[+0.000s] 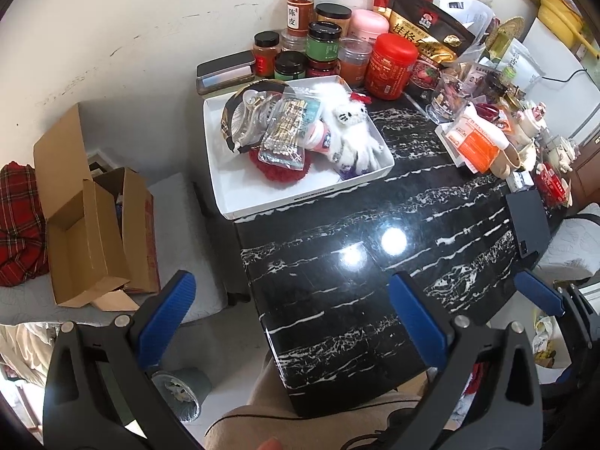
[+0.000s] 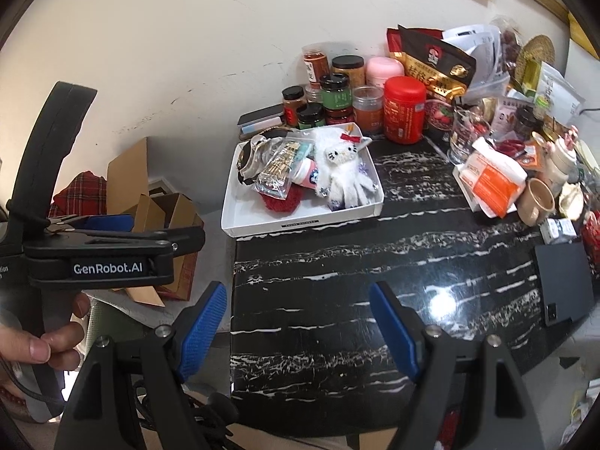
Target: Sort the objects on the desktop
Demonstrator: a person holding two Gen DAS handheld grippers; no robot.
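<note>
Left wrist view: the left gripper hangs above the near edge of the black marbled surface, its blue-padded fingers spread wide apart and holding nothing. Right wrist view: the right gripper is likewise wide apart and empty, above the same near edge; a hand at the left grips the handle of the other tool. A white tray sits at the far left corner of the surface and holds a white plush cat, a packet of cotton swabs, a headband, a small pink-and-white bottle and a red knitted piece. Jars and a red canister stand just behind the tray against the wall. A dark phone lies at the right edge of the surface. An open cardboard box rests on a bed beside the surface
</note>
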